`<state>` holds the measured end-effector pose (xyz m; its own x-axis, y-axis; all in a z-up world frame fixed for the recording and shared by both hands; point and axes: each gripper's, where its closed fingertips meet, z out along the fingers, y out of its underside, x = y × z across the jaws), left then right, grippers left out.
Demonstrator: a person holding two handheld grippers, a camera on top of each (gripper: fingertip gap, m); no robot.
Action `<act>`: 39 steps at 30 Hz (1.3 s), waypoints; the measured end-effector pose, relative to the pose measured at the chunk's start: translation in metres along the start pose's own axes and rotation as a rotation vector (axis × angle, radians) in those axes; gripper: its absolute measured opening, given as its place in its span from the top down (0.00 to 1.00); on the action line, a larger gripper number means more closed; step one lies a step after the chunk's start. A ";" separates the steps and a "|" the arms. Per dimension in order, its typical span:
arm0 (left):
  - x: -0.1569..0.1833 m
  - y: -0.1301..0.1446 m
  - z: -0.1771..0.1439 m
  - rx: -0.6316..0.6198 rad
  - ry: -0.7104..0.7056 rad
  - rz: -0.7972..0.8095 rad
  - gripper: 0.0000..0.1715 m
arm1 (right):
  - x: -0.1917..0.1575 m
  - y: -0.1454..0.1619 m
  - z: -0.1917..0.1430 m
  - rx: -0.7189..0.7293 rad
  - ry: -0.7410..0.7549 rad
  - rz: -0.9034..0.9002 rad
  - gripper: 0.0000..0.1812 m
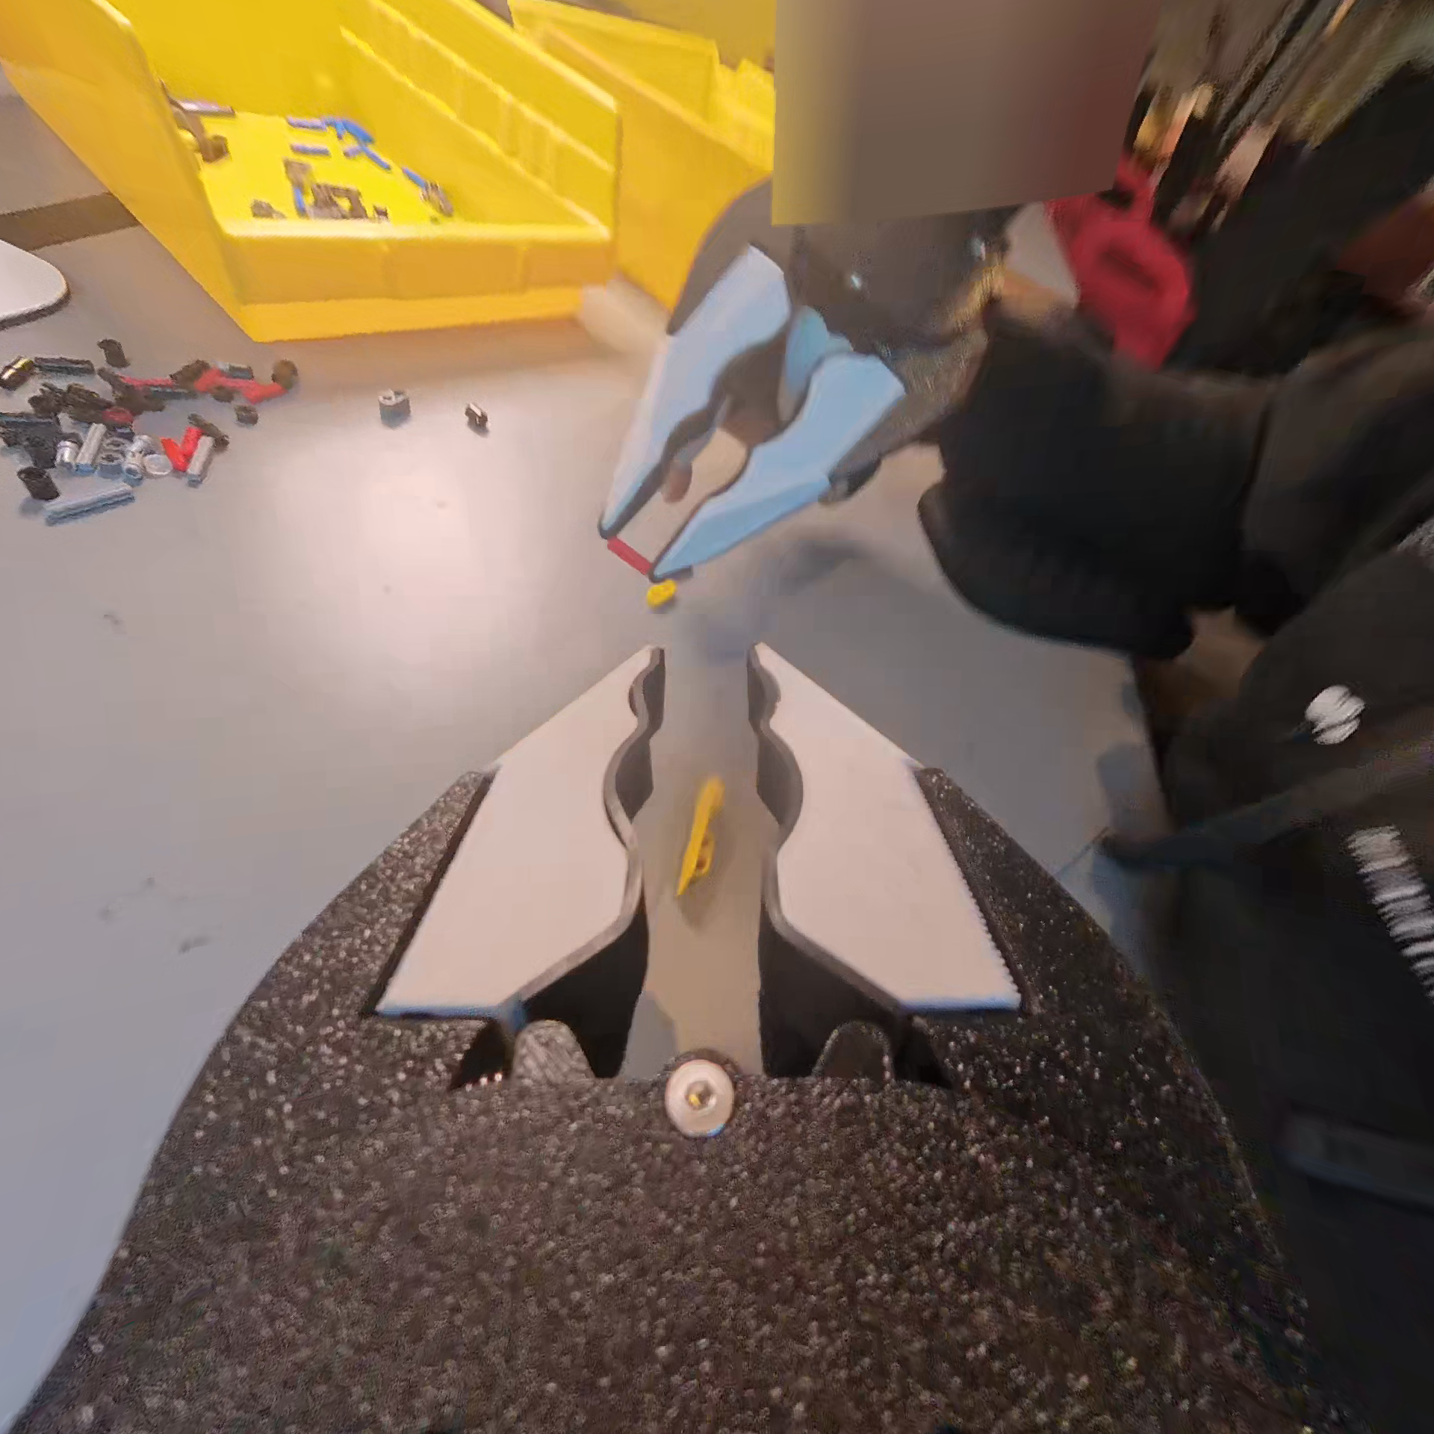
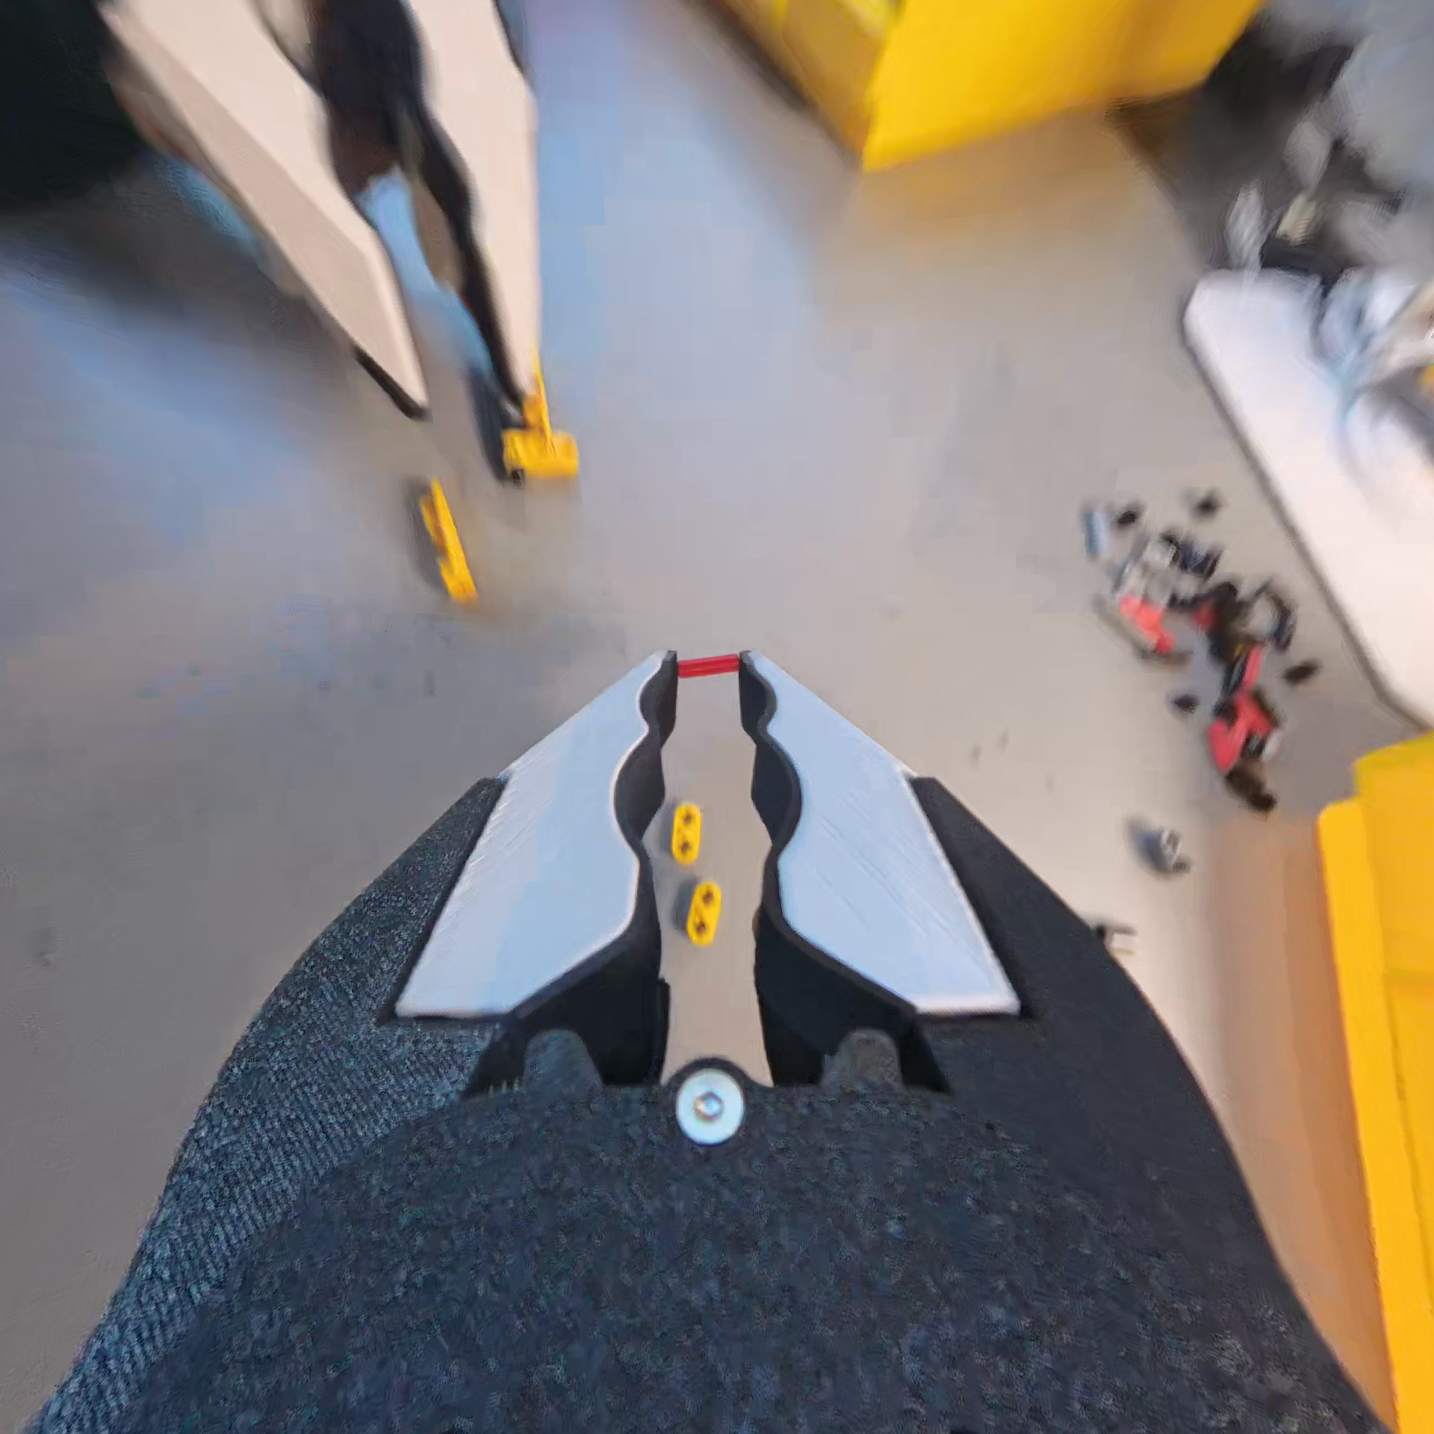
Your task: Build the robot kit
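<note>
My right gripper [image 2: 706, 661] is shut on a short red pin [image 2: 708, 666], held crosswise between its tips above the grey table [image 2: 853, 465]. Two small yellow two-hole pieces [image 2: 687, 832] lie on the table under its fingers. In the left wrist view it [image 1: 632, 552] hangs tip-down with the red pin [image 1: 628, 551], just above a small yellow piece [image 1: 661, 594]. My left gripper [image 1: 706, 650] is open; a thin yellow piece [image 1: 698, 838] shows in its gap, touching neither finger. In the right wrist view the left gripper [image 2: 473, 427] has a yellow piece [image 2: 539, 454] at one tip and a yellow beam [image 2: 446, 543] beside it.
Yellow bins [image 1: 403, 256] with small blue and black parts stand at the back; they also show in the right wrist view [image 2: 1009, 77]. A pile of black, red and grey parts [image 1: 116, 419] lies at the left. A person's gloved hand [image 1: 1086, 497] holds the right gripper. A white flat object [image 2: 1304, 465] lies at the right. Spacing between my two grippers at the tips: around 8 cm.
</note>
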<state>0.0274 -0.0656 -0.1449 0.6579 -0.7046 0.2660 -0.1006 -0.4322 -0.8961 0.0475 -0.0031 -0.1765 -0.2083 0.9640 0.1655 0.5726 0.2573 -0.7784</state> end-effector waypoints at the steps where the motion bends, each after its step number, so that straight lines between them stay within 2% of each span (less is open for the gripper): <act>1: 0.000 -0.010 -0.001 0.064 0.026 -0.073 0.87 | -0.004 -0.020 -0.005 0.101 0.006 -0.036 0.92; 5: 0.010 -0.042 -0.009 0.294 0.256 -0.417 0.81 | -0.027 -0.080 -0.024 0.418 0.030 -0.143 0.91; 7: 0.016 -0.049 -0.012 0.354 0.370 -0.540 0.81 | -0.040 -0.093 -0.028 0.488 0.044 -0.195 0.91; 9: 0.027 -0.050 -0.012 0.358 0.460 -0.579 0.84 | -0.051 -0.099 -0.028 0.517 0.059 -0.238 0.91; 13: 0.043 -0.049 -0.011 0.323 0.516 -0.541 0.97 | -0.063 -0.106 -0.027 0.525 0.069 -0.303 0.91; 21: 0.047 -0.041 -0.013 0.260 0.534 -0.488 0.99 | -0.069 -0.105 -0.025 0.516 0.080 -0.368 0.91; 24: 0.052 -0.031 -0.011 0.183 0.541 -0.434 0.98 | -0.077 -0.099 -0.025 0.507 -0.009 -0.343 0.92; 29: 0.067 -0.010 -0.011 0.037 0.606 -0.362 0.99 | -0.098 -0.085 -0.029 0.451 -0.249 -0.275 0.91; 31: 0.071 -0.005 -0.011 0.003 0.630 -0.347 0.99 | -0.104 -0.080 -0.029 0.426 -0.292 -0.280 0.90; 34: 0.076 -0.003 -0.012 -0.011 0.657 -0.352 0.99 | -0.109 -0.081 -0.028 0.425 -0.283 -0.316 0.88; 39: 0.074 -0.011 -0.013 0.038 0.676 -0.419 0.99 | -0.104 -0.087 -0.023 0.417 -0.158 -0.405 0.86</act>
<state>0.0675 -0.1198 -0.1110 0.0390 -0.6819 0.7304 0.0887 -0.7257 -0.6823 0.0379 -0.1244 -0.1117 -0.4788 0.7645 0.4315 0.0702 0.5233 -0.8493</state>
